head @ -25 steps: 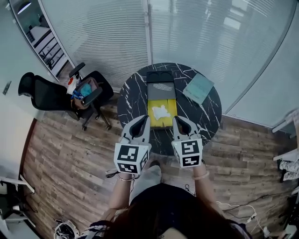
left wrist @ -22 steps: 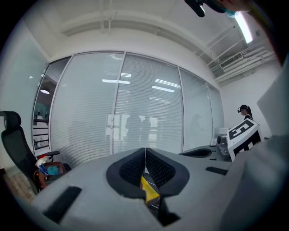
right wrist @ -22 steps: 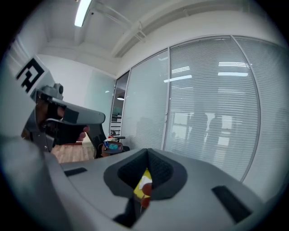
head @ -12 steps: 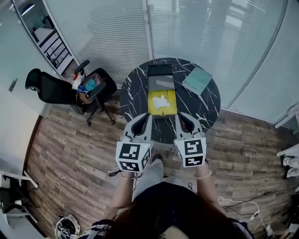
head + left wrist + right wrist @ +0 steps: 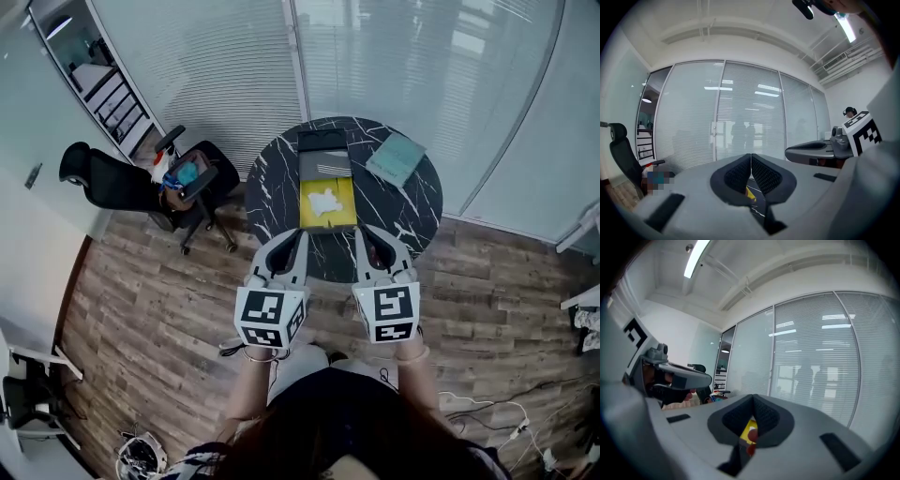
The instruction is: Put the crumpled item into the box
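On the round black marble table (image 5: 272, 187) stands a yellow open box (image 5: 343, 214) with a white crumpled item (image 5: 324, 201) lying in it. A grey part (image 5: 323, 167) adjoins the box at its far side. My left gripper (image 5: 292, 238) and right gripper (image 5: 367, 236) hover side by side over the table's near edge, short of the box. Both are shut with nothing between the pads. In the left gripper view the left gripper (image 5: 751, 157) has its jaws meeting; in the right gripper view the right gripper (image 5: 753, 399) does too, with a sliver of yellow showing below.
A teal book (image 5: 397, 157) lies on the table at the right, and a black object (image 5: 322, 141) at the far edge. A black office chair (image 5: 131, 186) with a bag stands to the left on the wood floor. Glass walls with blinds close off the back.
Both grippers have drawn back from the yellow box toward me, still shut. The crumpled item has stayed in the box.
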A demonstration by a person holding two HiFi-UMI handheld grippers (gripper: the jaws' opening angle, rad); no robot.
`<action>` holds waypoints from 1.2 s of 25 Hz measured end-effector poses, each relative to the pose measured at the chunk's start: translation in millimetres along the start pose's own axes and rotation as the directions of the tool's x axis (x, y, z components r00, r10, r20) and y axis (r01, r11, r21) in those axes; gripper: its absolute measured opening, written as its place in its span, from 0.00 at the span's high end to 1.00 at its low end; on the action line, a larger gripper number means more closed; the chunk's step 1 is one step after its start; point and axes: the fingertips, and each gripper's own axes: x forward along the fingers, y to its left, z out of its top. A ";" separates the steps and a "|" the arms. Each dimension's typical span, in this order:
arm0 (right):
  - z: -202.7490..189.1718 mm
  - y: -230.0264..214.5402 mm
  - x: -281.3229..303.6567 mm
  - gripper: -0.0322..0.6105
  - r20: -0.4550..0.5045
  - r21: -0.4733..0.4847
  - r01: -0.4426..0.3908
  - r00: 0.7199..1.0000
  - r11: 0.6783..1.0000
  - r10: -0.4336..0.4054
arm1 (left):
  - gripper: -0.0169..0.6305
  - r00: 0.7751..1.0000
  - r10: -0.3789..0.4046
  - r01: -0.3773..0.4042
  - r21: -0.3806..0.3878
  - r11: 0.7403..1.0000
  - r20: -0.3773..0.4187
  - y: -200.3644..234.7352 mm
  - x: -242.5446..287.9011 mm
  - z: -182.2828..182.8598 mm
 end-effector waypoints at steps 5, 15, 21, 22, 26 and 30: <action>5.7 8.6 -8.9 0.91 0.009 -0.007 0.011 1.000 1.000 -0.011 | 0.93 1.000 -0.006 0.006 0.004 1.000 0.004 0.6 -8.2 0.2; 21.6 35.4 -23.8 0.91 0.020 -0.032 0.049 0.999 0.998 -0.048 | 0.93 0.999 -0.036 0.036 -0.002 0.999 0.010 8.5 -35.2 -0.3; 22.6 58.2 -35.0 0.91 0.004 -0.052 0.054 0.999 0.997 -0.054 | 0.93 0.999 -0.049 0.050 -0.006 0.999 0.005 11.7 -54.5 -2.3; 22.4 60.8 -36.9 0.91 0.000 -0.052 0.056 0.998 0.997 -0.056 | 0.93 0.999 -0.052 0.052 -0.008 0.999 0.005 12.1 -57.3 -2.8; 23.3 70.6 -45.4 0.91 -0.006 -0.053 0.060 0.998 0.997 -0.061 | 0.93 0.998 -0.055 0.055 -0.012 0.998 0.006 13.8 -69.1 -5.0; 22.4 78.8 -55.2 0.91 -0.011 -0.048 0.068 0.998 0.997 -0.068 | 0.93 0.998 -0.067 0.067 -0.017 0.998 0.008 11.1 -79.1 -6.7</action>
